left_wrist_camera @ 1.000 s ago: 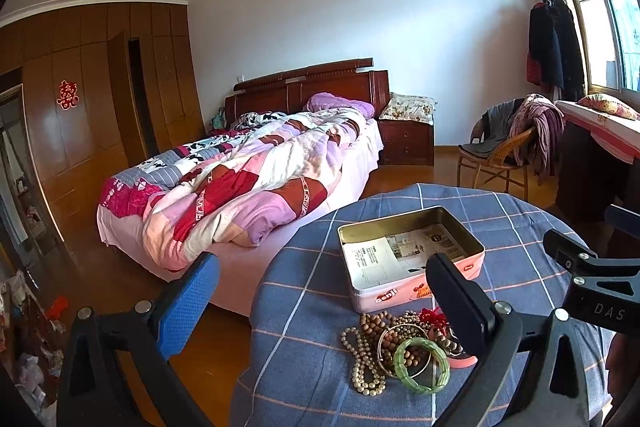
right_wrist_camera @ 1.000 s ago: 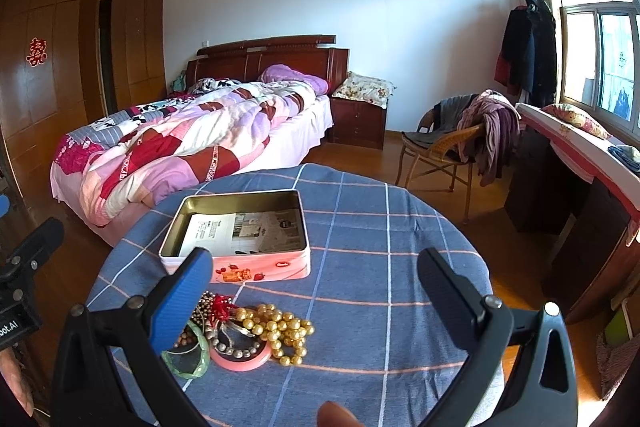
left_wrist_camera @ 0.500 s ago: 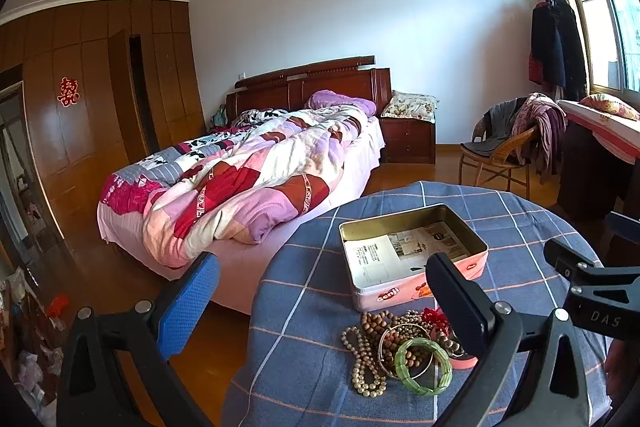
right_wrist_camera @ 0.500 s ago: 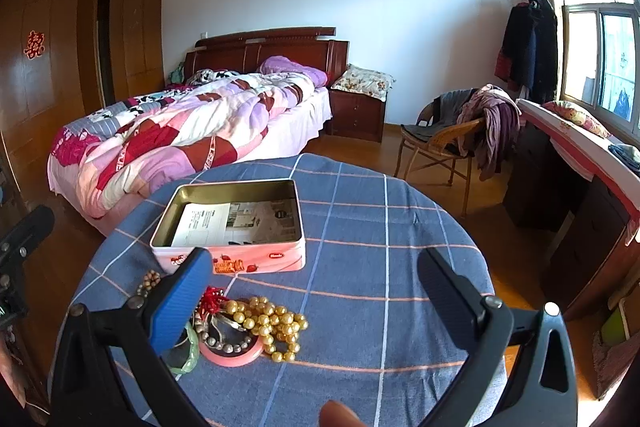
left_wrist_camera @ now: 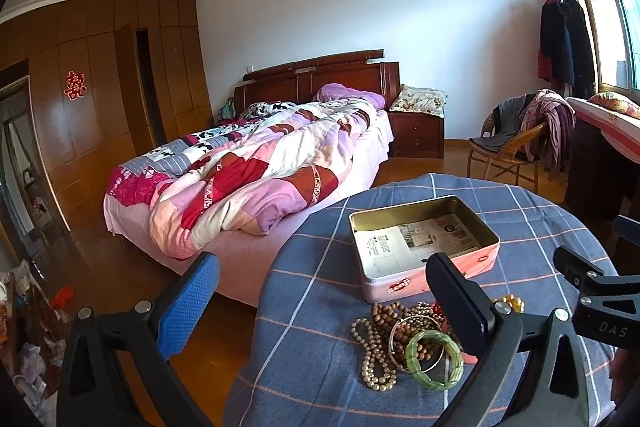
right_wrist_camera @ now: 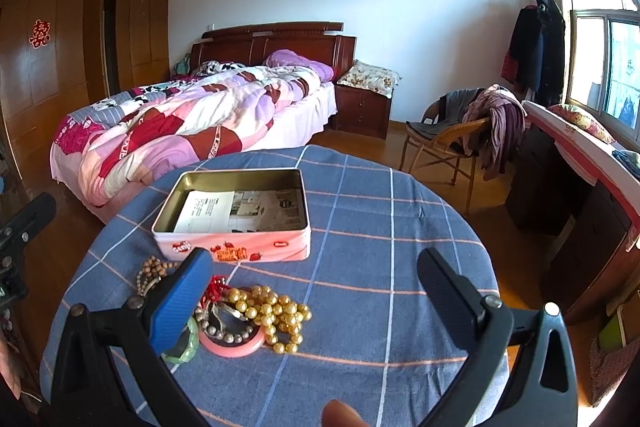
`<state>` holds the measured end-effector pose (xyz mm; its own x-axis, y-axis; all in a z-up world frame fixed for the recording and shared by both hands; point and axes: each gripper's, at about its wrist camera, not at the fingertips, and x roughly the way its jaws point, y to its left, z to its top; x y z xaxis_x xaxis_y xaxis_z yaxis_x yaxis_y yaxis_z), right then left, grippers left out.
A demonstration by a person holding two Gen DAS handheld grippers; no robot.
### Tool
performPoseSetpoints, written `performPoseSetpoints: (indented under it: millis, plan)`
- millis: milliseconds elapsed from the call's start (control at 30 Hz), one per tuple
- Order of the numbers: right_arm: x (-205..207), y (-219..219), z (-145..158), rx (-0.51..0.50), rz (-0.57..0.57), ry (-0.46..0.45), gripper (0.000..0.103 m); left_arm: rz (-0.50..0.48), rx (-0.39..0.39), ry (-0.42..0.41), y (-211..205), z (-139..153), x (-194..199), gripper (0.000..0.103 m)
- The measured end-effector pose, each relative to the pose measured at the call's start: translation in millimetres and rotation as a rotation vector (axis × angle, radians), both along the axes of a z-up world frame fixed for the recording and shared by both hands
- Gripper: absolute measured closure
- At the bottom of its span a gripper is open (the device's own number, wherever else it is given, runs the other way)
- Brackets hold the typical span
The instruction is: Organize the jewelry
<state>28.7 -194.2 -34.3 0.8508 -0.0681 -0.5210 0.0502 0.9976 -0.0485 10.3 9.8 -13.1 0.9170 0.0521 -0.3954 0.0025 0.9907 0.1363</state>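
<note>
Both grippers have eased closer, fingers spread and empty, to the jewelry pile [right_wrist_camera: 236,315] lying on the surface before the open tin [right_wrist_camera: 236,223], nearer the right gripper [right_wrist_camera: 316,291] than the left gripper [left_wrist_camera: 324,299].

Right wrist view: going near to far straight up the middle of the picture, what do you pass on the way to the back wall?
right gripper → gold bead necklace → pink tin → far edge of the blue checked tablecloth → wooden nightstand with a floral pillow on top.
</note>
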Motion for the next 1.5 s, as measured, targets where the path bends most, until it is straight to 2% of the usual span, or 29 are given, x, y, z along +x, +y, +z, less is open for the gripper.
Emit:
performPoseSetpoints:
  millis: [900, 1000, 1200, 1267, 1333, 1400, 1500]
  plan:
    - [-4.0, -0.6, -3.6, 0.002, -0.005, -0.004, 0.0, -0.002, 0.012, 0.014, -4.0, -10.7, 1.6, 0.001]
    - [-0.6, -3.9, -9.5, 0.005, -0.008, 0.009, 0.0, 0.001, 0.013, 0.043, -2.6, -22.9, 10.0, 0.001]
    - [11.7, -20.2, -30.6, 0.004, -0.032, 0.061, 0.0, 0.037, 0.01, 0.195, 8.5, -64.9, 42.2, 0.001]
    - [15.4, -26.1, -36.8, 0.012, -0.042, 0.079, 0.0, 0.039, 0.016, 0.217, 9.9, -74.2, 47.7, 0.002]
    - [17.9, -30.2, -42.4, 0.018, -0.048, 0.098, 0.0, 0.032, 0.016, 0.234, 8.1, -82.0, 51.1, 0.009]
    - [20.7, -33.7, -48.1, 0.021, -0.052, 0.119, 0.0, 0.008, 0.016, 0.259, 4.0, -87.4, 55.4, 0.023]
    - [22.5, -35.6, -54.1, 0.028, -0.046, 0.145, 0.004, -0.017, 0.026, 0.286, -3.7, -94.2, 60.5, 0.027]
